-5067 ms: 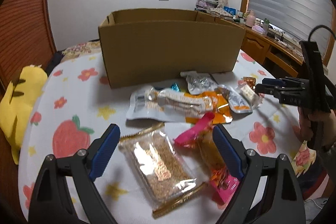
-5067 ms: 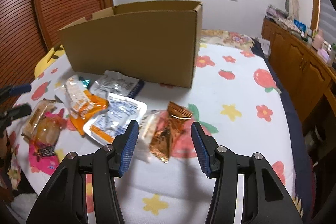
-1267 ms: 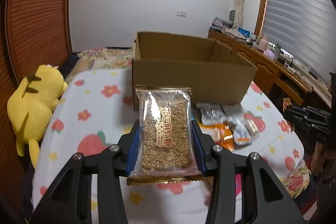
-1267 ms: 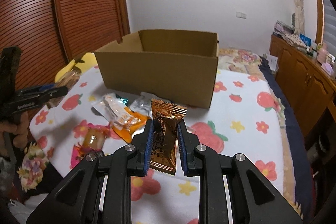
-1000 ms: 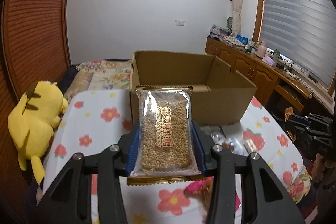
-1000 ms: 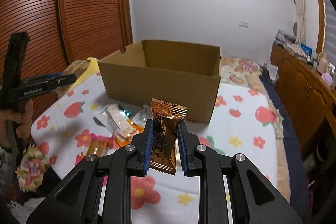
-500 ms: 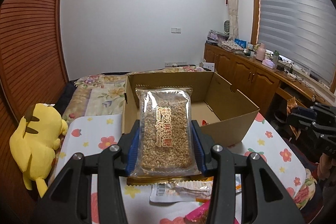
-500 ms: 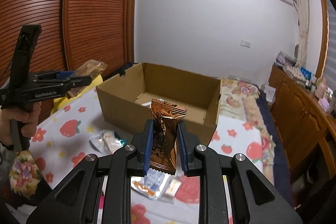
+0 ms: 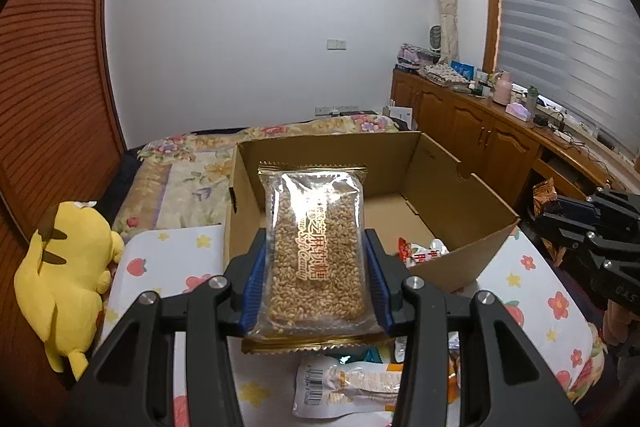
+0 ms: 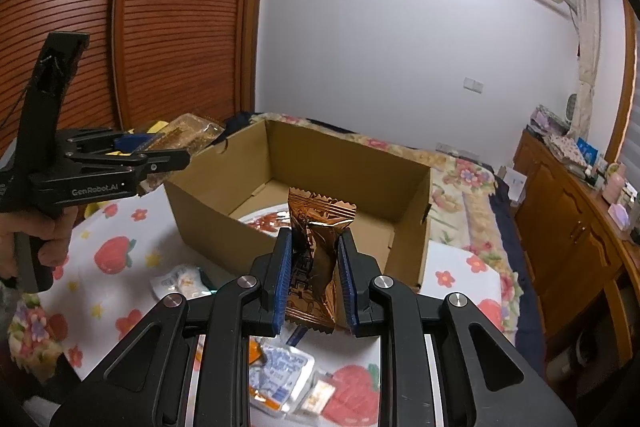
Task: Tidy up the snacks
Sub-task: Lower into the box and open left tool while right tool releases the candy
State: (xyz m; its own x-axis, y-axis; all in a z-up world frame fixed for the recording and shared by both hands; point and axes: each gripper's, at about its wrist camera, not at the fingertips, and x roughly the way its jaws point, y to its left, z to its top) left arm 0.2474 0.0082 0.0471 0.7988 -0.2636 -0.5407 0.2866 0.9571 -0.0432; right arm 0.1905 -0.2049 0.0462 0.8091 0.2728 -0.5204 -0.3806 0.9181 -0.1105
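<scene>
Sesame bar (image 9: 316, 247) clamped between left jaws (copper wrapper (image 10: 316, 259) between right).

Your right gripper (image 10: 314, 277) pinches a brown snack pack (image 10: 316, 255) upright, just before the open cardboard box (image 10: 224, 211). Your left gripper (image 10: 160, 151) clamps a seed bar (image 10: 188, 131) near the box's left corner.

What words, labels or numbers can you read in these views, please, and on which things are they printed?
"GenRobot.AI": white lettering on the side of the left claw, seen from the right wrist view.
Sesame bar packet in the left claw: red and gold characters, not clear enough to quote.
Copper wrapper in the right claw: print too dark to read.
White packet on the table: barcode digits too small.
Packet in the cardboard box: red characters, unreadable.
</scene>
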